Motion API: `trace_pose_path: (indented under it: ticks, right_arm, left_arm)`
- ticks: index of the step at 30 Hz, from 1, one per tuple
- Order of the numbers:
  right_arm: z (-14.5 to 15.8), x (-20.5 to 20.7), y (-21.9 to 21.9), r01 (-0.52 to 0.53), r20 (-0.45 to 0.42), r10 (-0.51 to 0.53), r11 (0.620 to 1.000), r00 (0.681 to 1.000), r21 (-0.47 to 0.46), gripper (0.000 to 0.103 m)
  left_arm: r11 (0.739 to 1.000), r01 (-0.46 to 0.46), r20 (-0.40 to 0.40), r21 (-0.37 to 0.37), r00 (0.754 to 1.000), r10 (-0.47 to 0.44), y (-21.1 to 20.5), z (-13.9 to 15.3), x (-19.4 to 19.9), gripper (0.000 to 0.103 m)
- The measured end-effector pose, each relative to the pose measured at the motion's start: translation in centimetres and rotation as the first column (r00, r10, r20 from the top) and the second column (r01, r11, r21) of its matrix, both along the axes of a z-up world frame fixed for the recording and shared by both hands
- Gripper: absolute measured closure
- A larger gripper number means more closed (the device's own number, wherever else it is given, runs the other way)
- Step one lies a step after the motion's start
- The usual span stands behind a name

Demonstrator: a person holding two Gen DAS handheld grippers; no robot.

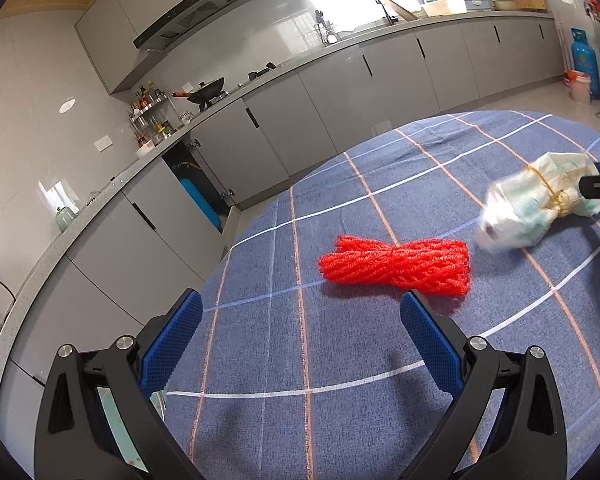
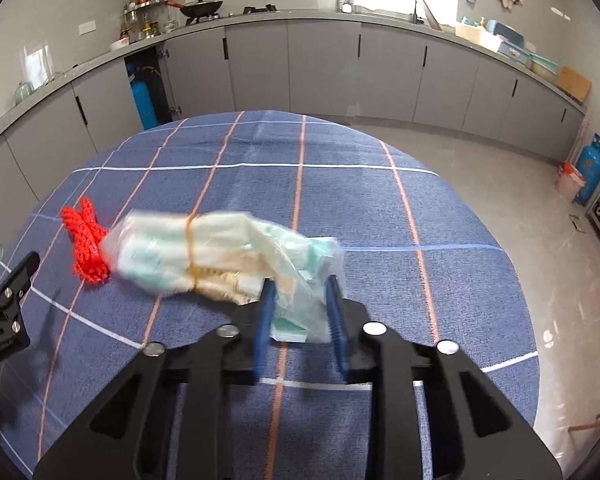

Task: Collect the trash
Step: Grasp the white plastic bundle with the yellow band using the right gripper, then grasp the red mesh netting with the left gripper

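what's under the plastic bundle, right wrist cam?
The checked tablecloth. Its far end covers part of the red net; the cloth beneath the bundle is hidden. The right claw grips its near end.

Round table (image 2: 380,208) under a blue cloth with orange and white grid lines; cloth a bit rumpled near the far edge. Red foam net bundle (image 1: 396,266) lies flat on it, left of centre. Pale plastic-wrapped bundle (image 2: 188,252), tied with a yellow band, just beside the net; can't tell if it's resting on the cloth.
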State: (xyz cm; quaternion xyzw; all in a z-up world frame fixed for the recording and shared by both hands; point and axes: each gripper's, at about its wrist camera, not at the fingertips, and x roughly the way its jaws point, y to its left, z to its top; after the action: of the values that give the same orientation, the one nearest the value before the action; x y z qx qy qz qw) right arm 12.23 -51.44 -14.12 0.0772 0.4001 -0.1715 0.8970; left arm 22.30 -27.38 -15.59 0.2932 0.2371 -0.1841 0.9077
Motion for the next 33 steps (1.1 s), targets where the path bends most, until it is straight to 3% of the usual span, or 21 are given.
trace_pose_path:
  ticks: [2,11,20,22,24,25,27,28,30,33]
  right_arm:
    - [0.1,-0.3,0.2,0.021,0.002,-0.021,1.000,1.000,-0.021,0.093]
    - [1.0,-2.7,0.8,0.074,0.048,-0.073,0.997,0.996,-0.023,0.094]
    - [0.8,-2.6,0.4,0.086,0.048,-0.086,0.996,0.995,-0.007,0.094]
    - [0.7,-2.5,0.4,0.084,0.042,-0.084,0.996,0.996,-0.007,0.093]
    - [0.6,-2.3,0.6,0.080,0.035,-0.080,0.997,0.996,-0.012,0.093]
    - [0.6,-2.2,0.8,0.076,0.029,-0.075,0.997,0.997,-0.020,0.093]
    - [0.6,-1.8,0.9,0.068,0.019,-0.067,0.997,0.998,-0.031,0.093]
    - [0.5,-1.7,1.1,0.064,0.016,-0.063,0.997,0.998,-0.036,0.093]
    - [0.4,-1.6,1.1,0.062,0.013,-0.062,0.997,0.998,-0.037,0.093]
    - [0.4,-1.6,1.1,0.065,0.015,-0.064,0.997,0.998,-0.031,0.093]
  left_arm:
    - [1.000,-0.001,-0.008,-0.013,1.000,0.001,-0.1,0.2,0.0,0.006]
    - [0.998,0.042,-0.067,-0.049,0.997,-0.045,-3.4,0.0,-0.6,0.006]
    - [1.000,-0.002,-0.148,-0.018,0.989,-0.001,-5.7,-1.7,1.4,0.007]
    - [1.000,0.003,-0.191,-0.021,0.982,-0.007,-5.9,-2.2,1.8,0.015]
    - [1.000,0.013,-0.235,-0.028,0.972,-0.019,-5.9,-2.7,2.1,0.035]
    - [0.999,0.023,-0.264,-0.039,0.964,-0.032,-5.8,-3.0,2.2,0.039]
    - [0.997,0.043,-0.302,-0.067,0.951,-0.061,-5.6,-3.1,2.2,0.062]
    - [0.997,0.051,-0.306,-0.066,0.950,-0.069,-5.7,-3.2,2.0,0.064]
    - [0.996,0.059,-0.310,-0.068,0.948,-0.077,-5.6,-3.3,1.8,0.082]
    - [0.995,0.066,-0.308,-0.075,0.947,-0.086,-4.9,-3.1,1.3,0.090]
